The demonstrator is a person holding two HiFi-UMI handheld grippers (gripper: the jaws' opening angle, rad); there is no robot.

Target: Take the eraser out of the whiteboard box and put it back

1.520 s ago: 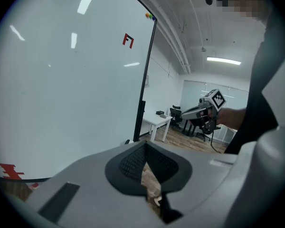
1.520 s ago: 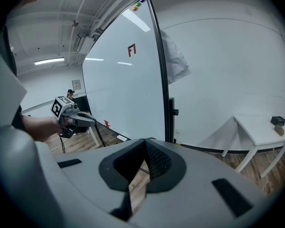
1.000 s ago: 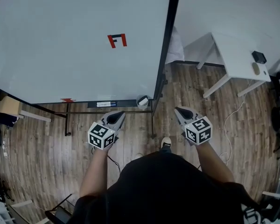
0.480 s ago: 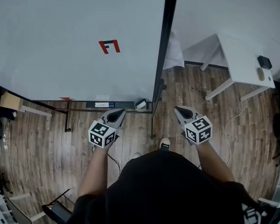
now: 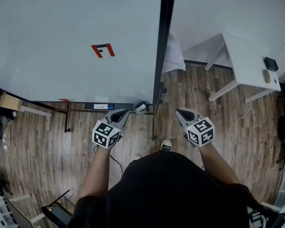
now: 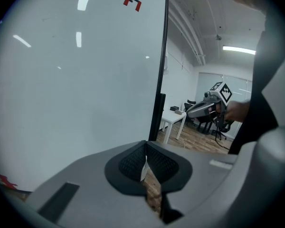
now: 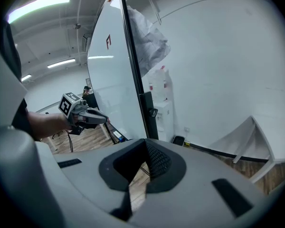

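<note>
Currently both sets of jaws are together with nothing between them: left gripper (image 6: 145, 165) pads meet on a thin seam, and right gripper (image 7: 141, 167) pads look closed at the tips, with only floor planks showing past them. Landmark is the dark tray (image 5: 121, 107) along the whiteboard (image 5: 61, 27) bottom edge. A small light box (image 5: 140, 107) sits at the tray's right end and a white-and-blue strip (image 5: 103, 106) nearer its middle. The eraser is too small to pick out; it is presumably in that box. In the head view the left gripper's tips are near the tray, on the viewer's side, between strip and box, aimed toward the board. The right gripper is off the tray's right end, past the black post (image 5: 160, 56). The tray's long axis runs crosswise to the left gripper's line. Judgement: the left is the nearer hand, the box lies ahead and slightly right of its tips, and the jaws need opening before any reach.
</note>
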